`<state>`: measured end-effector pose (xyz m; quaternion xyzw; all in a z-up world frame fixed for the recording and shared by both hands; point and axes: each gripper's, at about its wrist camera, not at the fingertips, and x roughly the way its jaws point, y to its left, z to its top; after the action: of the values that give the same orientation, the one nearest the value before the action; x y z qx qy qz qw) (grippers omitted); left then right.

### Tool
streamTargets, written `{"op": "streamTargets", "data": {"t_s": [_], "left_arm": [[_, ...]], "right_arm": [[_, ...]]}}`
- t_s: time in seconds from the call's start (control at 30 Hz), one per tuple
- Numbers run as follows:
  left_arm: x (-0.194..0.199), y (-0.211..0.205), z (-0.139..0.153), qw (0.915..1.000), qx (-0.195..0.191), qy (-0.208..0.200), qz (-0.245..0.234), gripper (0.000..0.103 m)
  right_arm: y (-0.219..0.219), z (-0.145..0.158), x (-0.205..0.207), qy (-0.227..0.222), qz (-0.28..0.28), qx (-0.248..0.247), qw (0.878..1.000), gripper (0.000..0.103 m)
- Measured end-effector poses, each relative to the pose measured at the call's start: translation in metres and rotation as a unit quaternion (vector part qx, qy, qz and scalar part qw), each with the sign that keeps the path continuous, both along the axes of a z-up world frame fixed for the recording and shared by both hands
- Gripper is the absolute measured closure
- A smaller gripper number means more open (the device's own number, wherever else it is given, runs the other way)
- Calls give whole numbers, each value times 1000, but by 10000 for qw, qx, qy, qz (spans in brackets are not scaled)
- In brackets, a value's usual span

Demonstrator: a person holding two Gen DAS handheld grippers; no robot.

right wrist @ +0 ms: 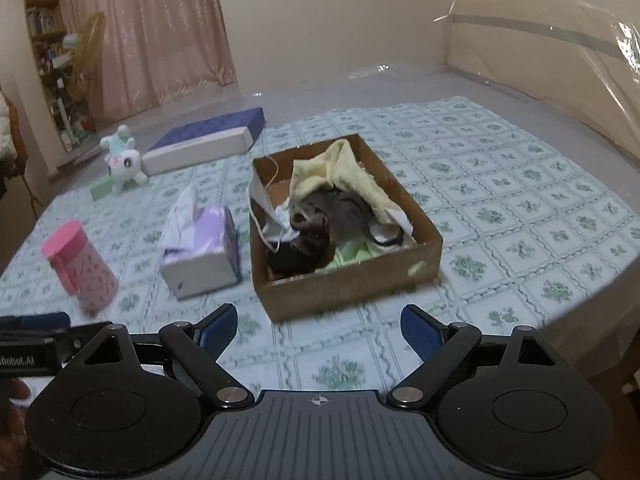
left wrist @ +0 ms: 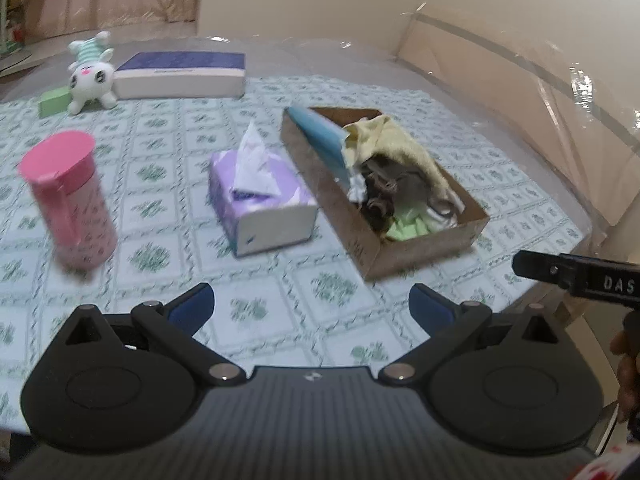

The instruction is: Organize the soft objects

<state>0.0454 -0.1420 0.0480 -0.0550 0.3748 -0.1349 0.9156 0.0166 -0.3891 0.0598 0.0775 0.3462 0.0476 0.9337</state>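
A brown cardboard box [left wrist: 420, 256] [right wrist: 344, 284] stands on the patterned cloth. In it lie a yellow cloth [left wrist: 396, 140] [right wrist: 352, 176], dark crumpled fabric [left wrist: 378, 196] [right wrist: 320, 220], something pale green and a blue face mask [left wrist: 320, 136] leaning on its wall. A white plush toy [left wrist: 90, 74] [right wrist: 122, 162] lies far left beside a green foam block [left wrist: 54, 102] [right wrist: 102, 190]. My left gripper [left wrist: 312, 300] is open and empty, short of the box. My right gripper [right wrist: 318, 320] is also open and empty, just in front of the box's near wall.
A purple tissue pack [left wrist: 260, 196] [right wrist: 204, 248] sits left of the box. A pink lidded cup [left wrist: 68, 200] [right wrist: 80, 268] stands further left. A flat blue-and-white box [left wrist: 180, 74] [right wrist: 204, 140] lies at the back. A plastic-wrapped headboard [left wrist: 520, 80] borders the right.
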Motion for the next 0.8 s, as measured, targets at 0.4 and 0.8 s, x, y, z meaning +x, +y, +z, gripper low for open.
{"op": "streamTargets", "data": {"t_s": [0.4, 0.8], "left_arm": [[-33, 3, -3, 9996, 58, 63, 282, 1], [-53, 1, -13, 9990, 320, 67, 301, 1]], "right_arm": [[14, -2, -33, 9, -114, -379, 9992, 15], [33, -5, -46, 23, 60, -555, 9984, 15]]}}
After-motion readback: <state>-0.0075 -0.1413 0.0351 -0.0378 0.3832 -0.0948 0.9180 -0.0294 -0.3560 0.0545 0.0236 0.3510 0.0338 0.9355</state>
